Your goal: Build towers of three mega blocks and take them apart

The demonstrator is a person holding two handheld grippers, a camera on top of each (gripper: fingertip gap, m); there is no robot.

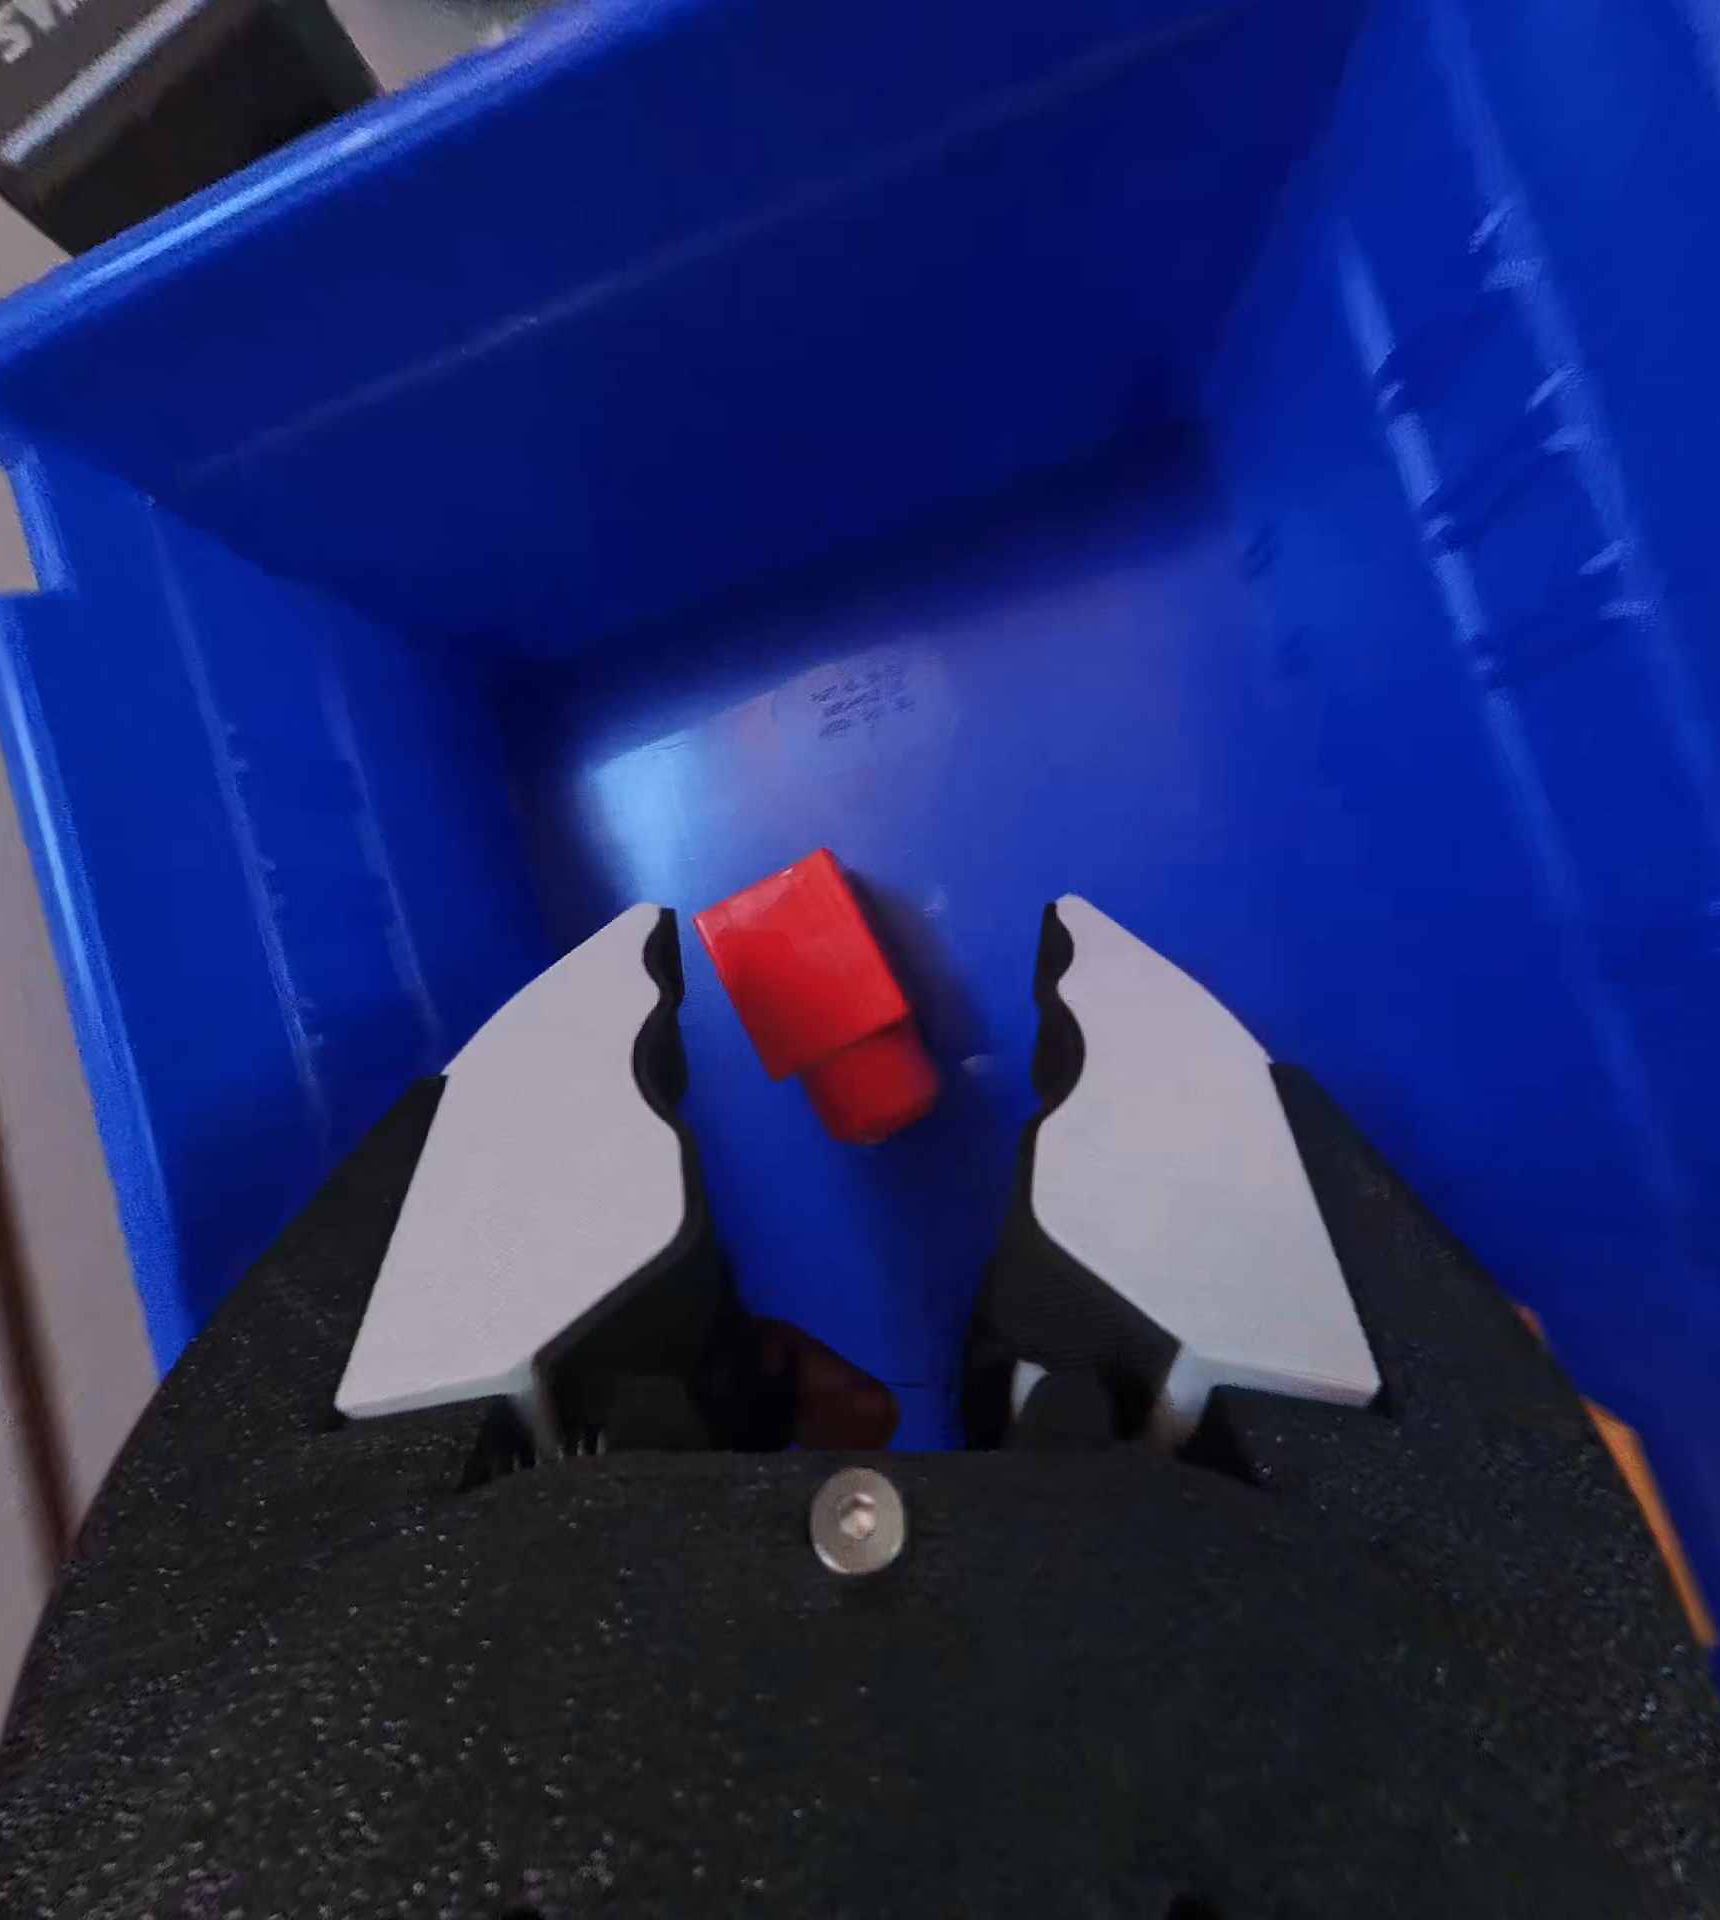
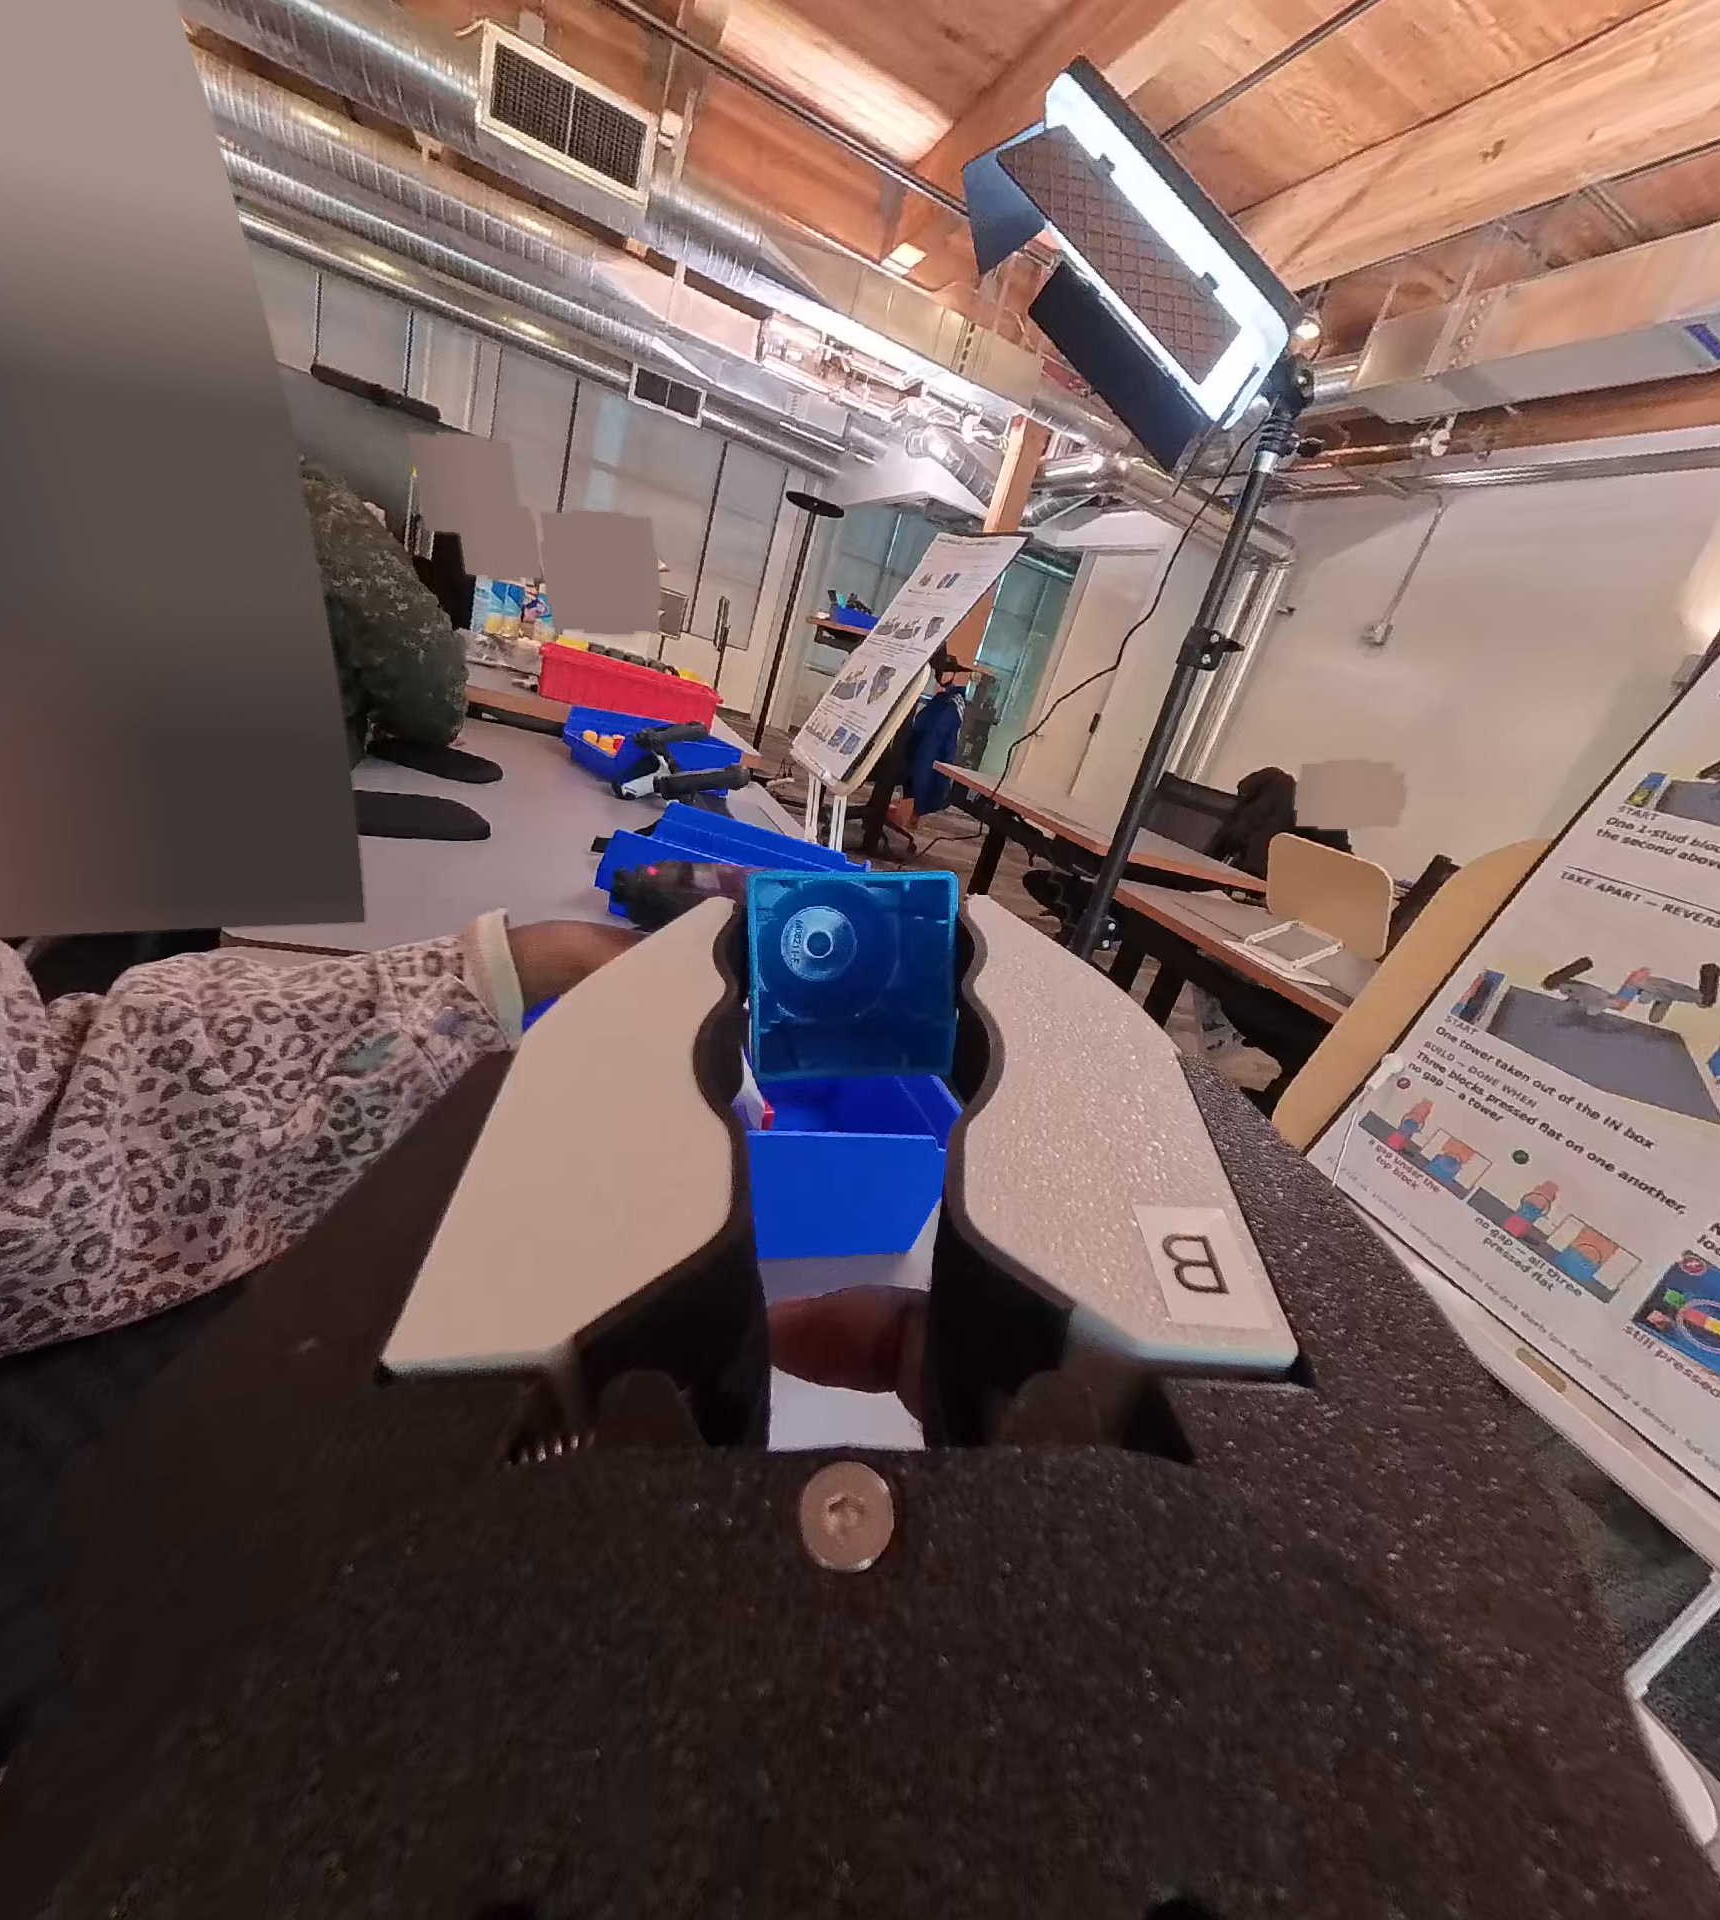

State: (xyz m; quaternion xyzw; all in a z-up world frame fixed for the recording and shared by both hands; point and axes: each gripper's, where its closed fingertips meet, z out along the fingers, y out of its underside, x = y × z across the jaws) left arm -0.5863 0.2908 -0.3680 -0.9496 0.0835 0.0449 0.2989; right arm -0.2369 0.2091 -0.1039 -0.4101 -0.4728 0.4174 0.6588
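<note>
The left gripper is reaching into a blue bin, claw wide over a lone red block — seemingly to fetch it — while the right gripper is clamping a blue block, hollow underside outward.

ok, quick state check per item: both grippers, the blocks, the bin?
left gripper: open, empty, inside the bin
red block: lying on its side on the bin floor, loose
blue bin: open-topped
right gripper: shut on blue block
blue block: gripped, hollow underside facing camera
</note>
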